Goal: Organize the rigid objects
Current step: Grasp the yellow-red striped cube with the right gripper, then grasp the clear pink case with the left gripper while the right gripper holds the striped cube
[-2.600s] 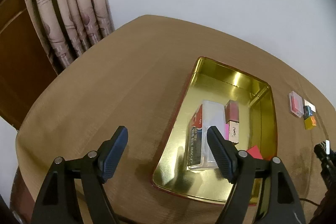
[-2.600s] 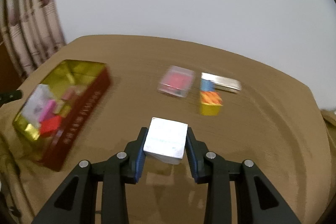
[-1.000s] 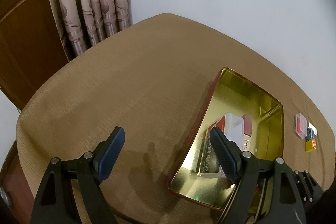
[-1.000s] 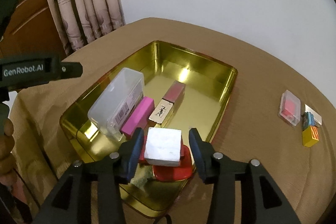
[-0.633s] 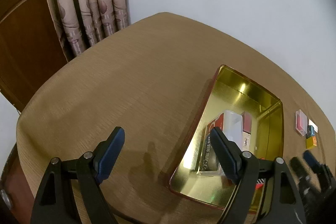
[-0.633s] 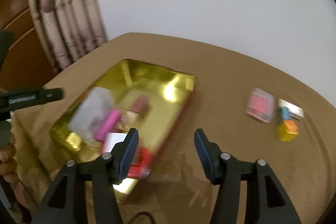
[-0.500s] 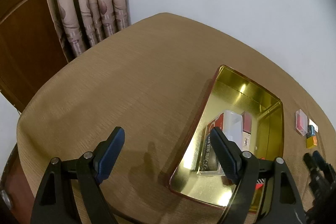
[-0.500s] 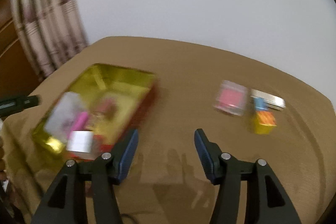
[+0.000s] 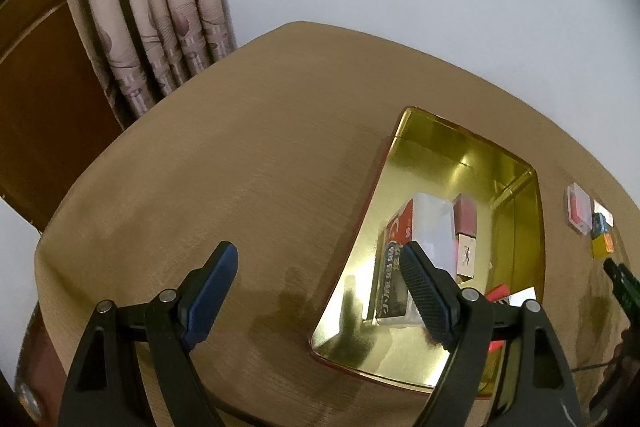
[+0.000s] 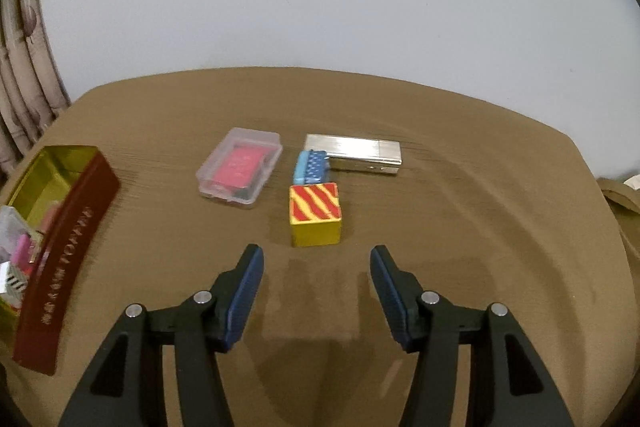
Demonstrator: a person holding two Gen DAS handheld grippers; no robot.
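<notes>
My right gripper (image 10: 316, 281) is open and empty, hovering just short of a yellow cube with red stripes (image 10: 315, 214). Behind the cube lie a small blue block (image 10: 311, 167), a silver box (image 10: 354, 152) and a clear case with a red insert (image 10: 240, 167). The gold tin (image 10: 68, 223) with red outer walls sits at the left; the silver cube (image 10: 10, 283) rests inside it. My left gripper (image 9: 320, 291) is open and empty over the tin's near left edge. The tin (image 9: 516, 235) holds a clear plastic box (image 9: 432, 227), a maroon-and-white box (image 9: 466, 239) and a red item (image 9: 498, 293).
A brown cloth covers the round table (image 9: 240, 167). A patterned curtain (image 9: 152, 7) and a wooden door (image 9: 36, 75) stand behind the table's left side. A white wall backs the table. A cable (image 9: 592, 367) lies near the tin's right corner.
My right gripper let go of the silver cube into the tin, opened, and swung right to face the yellow cube. The left gripper stayed open over the tin's edge.
</notes>
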